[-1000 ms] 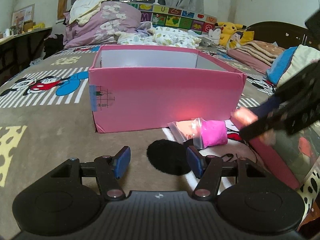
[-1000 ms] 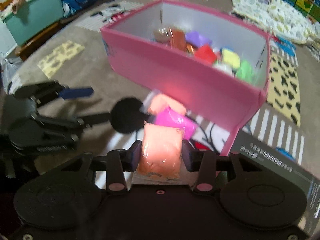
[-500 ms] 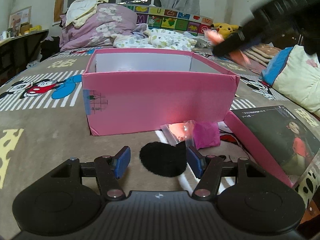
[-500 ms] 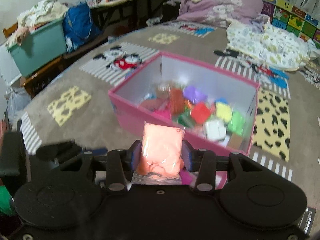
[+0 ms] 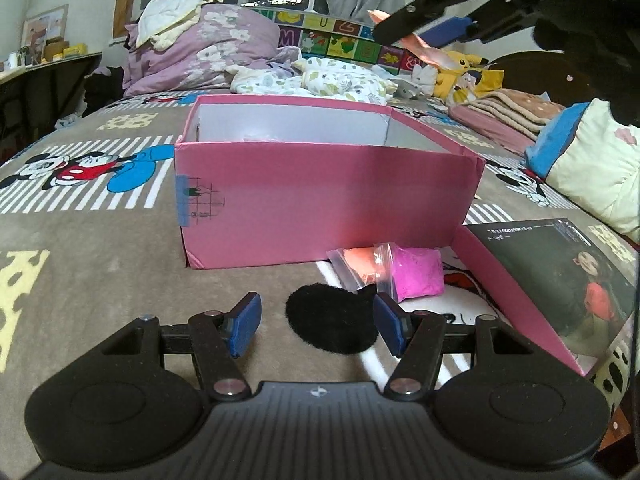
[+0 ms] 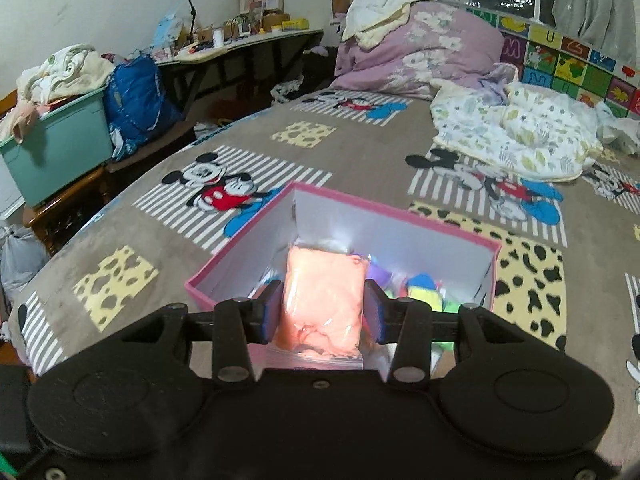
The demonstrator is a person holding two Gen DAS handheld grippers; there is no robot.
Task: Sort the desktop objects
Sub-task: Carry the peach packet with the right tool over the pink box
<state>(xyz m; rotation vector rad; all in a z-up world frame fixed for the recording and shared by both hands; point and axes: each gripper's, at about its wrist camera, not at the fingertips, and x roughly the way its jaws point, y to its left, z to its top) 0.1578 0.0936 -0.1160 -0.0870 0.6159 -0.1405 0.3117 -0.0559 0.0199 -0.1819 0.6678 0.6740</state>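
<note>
A pink box (image 5: 320, 196) stands open on the patterned blanket; in the right wrist view the pink box (image 6: 224, 268) holds several coloured clay bags (image 6: 420, 284). My right gripper (image 6: 323, 312) is shut on a peach clay bag (image 6: 324, 304), held above the box's near corner. The left wrist view shows that right gripper (image 5: 424, 28) high at the upper right, over the box. My left gripper (image 5: 316, 322) rests low and open on the blanket with nothing between its pads. Just ahead of it lie a magenta clay bag (image 5: 416, 270) and a second peach bag (image 5: 360, 264).
The box lid (image 5: 540, 280) lies upturned at the right of the box. Quilts and pillows (image 5: 208, 48) are heaped at the far end, a cream cushion (image 5: 592, 168) at the right. A teal bin (image 6: 56, 144) and a desk (image 6: 240, 44) stand beyond the bed's left edge.
My right gripper has risen from beside the bags on the blanket to above the box, carrying the peach bag. The left gripper has stayed put.
</note>
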